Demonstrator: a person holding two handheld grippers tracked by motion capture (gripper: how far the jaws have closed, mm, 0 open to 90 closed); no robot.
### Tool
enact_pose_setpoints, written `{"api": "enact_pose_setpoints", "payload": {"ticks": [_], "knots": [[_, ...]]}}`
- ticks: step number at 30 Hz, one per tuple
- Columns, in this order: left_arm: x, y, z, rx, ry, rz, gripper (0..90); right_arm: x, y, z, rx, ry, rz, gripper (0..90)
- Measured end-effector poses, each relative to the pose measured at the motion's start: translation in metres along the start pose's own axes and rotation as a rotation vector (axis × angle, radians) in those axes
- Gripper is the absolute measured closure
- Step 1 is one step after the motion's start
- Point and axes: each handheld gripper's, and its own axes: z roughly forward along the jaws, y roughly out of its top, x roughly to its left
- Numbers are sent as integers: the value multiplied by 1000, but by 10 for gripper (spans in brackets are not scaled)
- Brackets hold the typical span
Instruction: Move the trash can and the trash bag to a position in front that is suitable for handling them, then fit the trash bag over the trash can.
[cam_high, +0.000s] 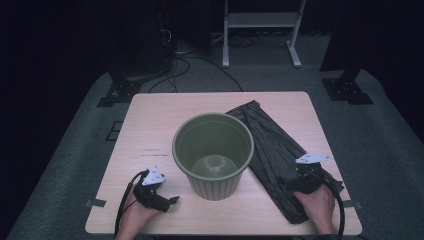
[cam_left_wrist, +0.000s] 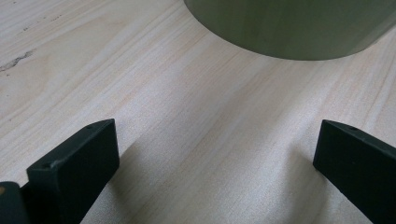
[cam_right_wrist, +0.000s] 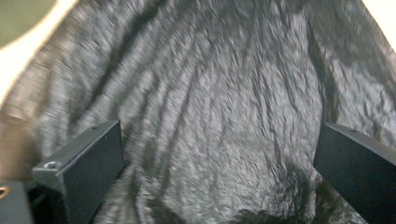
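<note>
Black bag (cam_right_wrist: 219, 107) between spread jaws

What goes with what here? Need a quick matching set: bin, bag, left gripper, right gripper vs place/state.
Things:
1. bin
2. bag
3. left gripper
4. right gripper

Places/states:
A. open, over the black crinkled plastic
B. lying flat at the table's right side
C. upright in the middle of the table, green
D. open, over bare wood near the bin's base

Pairs: 1-C, 2-B, 3-D, 4-A
</note>
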Motion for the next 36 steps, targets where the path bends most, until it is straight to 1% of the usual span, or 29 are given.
{"api": "enact_pose_setpoints", "payload": {"ticks": [1, 2, 4, 5, 6, 7, 8, 9, 10, 11, 12, 13, 15, 18, 22, 26, 27, 28, 29, 30, 31, 32, 33, 34, 35, 36], "knots": [[0, 0, 0, 0, 0, 0, 0, 0, 0, 0, 0, 0, 0, 1], [0, 0, 0, 0, 1, -1, 0, 3, 3, -3, -16, 12, -2, 1], [0, 0, 0, 0, 0, -1, 0, 5, 5, -4, -24, 20, -4, 1], [0, 0, 0, 0, 0, -1, 0, 9, 8, -5, -39, 49, -9, 1], [0, 0, 0, 0, 0, -1, 0, 9, 8, -5, -39, 49, -9, 1], [0, 0, 0, 1, 0, -1, 0, 14, 11, -5, -51, 73, -10, 1], [0, 0, 0, 1, 0, -1, 0, 14, 11, -5, -51, 73, -10, 1], [0, 0, 0, 1, 0, -1, 0, 18, 14, -4, -46, 81, -24, 1], [0, 0, 0, 1, 0, -1, 0, 20, 14, -3, -48, 86, -28, 1], [0, 0, 0, 0, 1, -1, 0, 22, 15, -3, -52, 96, -30, 1], [0, 0, 0, 0, 1, -1, 0, 22, 15, -3, -52, 96, -30, 1], [0, 0, 0, 1, 0, -1, 0, 25, 16, -1, -49, 105, -36, 1], [0, 0, 0, 1, 1, -1, 0, 26, 16, 0, -48, 107, -39, 1], [0, 0, 0, 0, 0, -1, 0, 31, 18, 3, -43, 119, -43, 1], [0, 0, 0, 0, 1, -1, 0, 39, 20, 9, -31, 134, -64, 2], [0, 0, 0, 1, 1, -1, 0, 42, 22, 15, -21, 143, -74, 14], [0, 0, 0, 0, 1, -1, 0, 43, 22, 17, -13, 168, -74, 130], [0, 0, 0, 0, 1, -1, 0, 44, 22, 18, -14, 180, -76, 147], [0, 0, 0, 0, 1, 0, 0, 46, 22, 19, -9, 183, -80, 224], [0, 0, 0, 0, 1, 0, 0, 46, 22, 19, -9, 183, -80, 224], [0, 0, 0, 0, 1, 0, 0, 49, 23, 20, -2, 188, -99, 376], [0, 0, 0, 0, 1, 0, 0, 51, 22, 20, -5, 181, -108, 421], [0, 0, 0, 0, 1, 0, 0, 55, 23, 21, 2, 174, -125, 517], [0, 0, 0, 1, 1, 0, 0, 56, 23, 22, 7, 171, -133, 581], [0, 0, 0, 0, 1, 0, 0, 58, 23, 23, 12, 174, -141, 636], [0, 0, 0, 1, 1, 0, 0, 60, 23, 24, 23, 181, -147, 668]]}}
